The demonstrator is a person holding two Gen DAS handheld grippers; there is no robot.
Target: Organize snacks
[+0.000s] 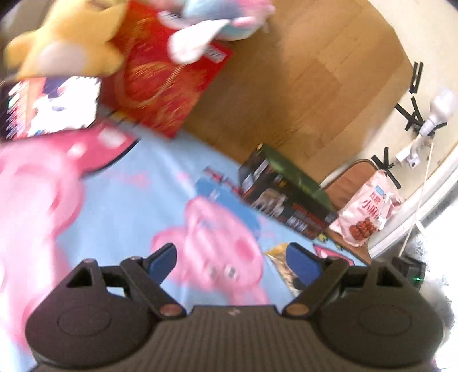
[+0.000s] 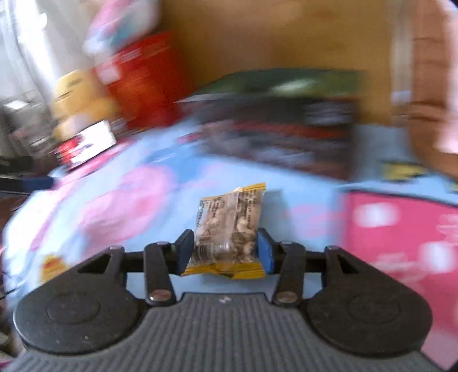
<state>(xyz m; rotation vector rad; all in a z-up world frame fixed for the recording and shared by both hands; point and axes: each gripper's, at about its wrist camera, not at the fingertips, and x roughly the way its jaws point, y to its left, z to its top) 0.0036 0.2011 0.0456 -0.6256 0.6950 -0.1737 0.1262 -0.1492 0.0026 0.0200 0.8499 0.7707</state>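
Observation:
My right gripper (image 2: 226,246) is shut on a small clear-and-yellow snack packet (image 2: 229,226), held above the blue cartoon blanket (image 2: 300,189); the view is blurred. My left gripper (image 1: 232,260) is open and empty above the blanket (image 1: 137,194), with a yellow-edged packet (image 1: 282,264) just beside its right finger. A dark box with a green top (image 1: 286,189) lies ahead of it; the same box shows in the right wrist view (image 2: 280,120). A pink snack bag (image 1: 366,209) leans to the right of the box.
A red box (image 1: 163,77) stands at the back left with a yellow plush (image 1: 65,43) and a blue-pink plush (image 1: 217,20) on it. A pink box (image 2: 406,243) lies at right. Wooden floor (image 1: 300,80) lies beyond the blanket. A white lamp (image 1: 429,120) stands by the wall.

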